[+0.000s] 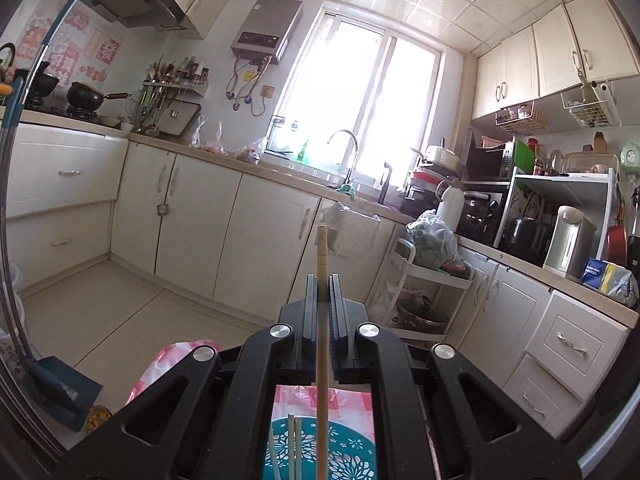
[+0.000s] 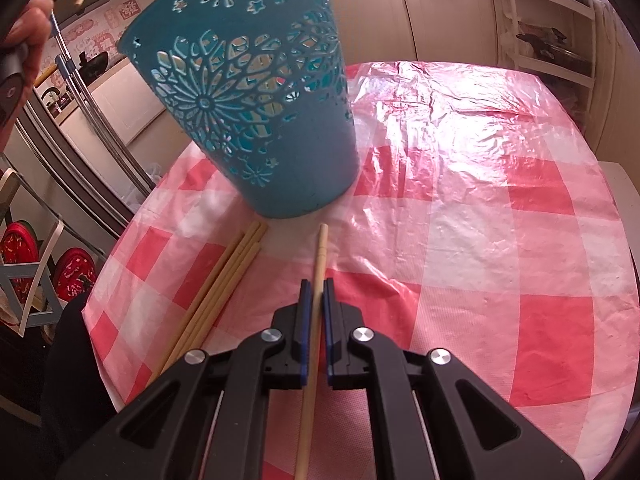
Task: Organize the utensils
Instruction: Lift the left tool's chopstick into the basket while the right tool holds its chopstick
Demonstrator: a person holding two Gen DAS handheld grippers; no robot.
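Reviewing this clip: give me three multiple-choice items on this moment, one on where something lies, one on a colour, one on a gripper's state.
1. Where do the loose chopsticks lie?
A. in the holder
B. on the tablecloth, left of the right gripper
C. on the floor

2. What colour is the holder?
A. teal
B. white
C. red

3. What is the left gripper doing?
A. open, empty
B. shut on a chopstick
C. gripping the holder

Answers: 1 B, they rest on the checked cloth beside the holder's base; 2 A, its cut-out wall is teal; 3 B, the stick runs between its closed jaws.
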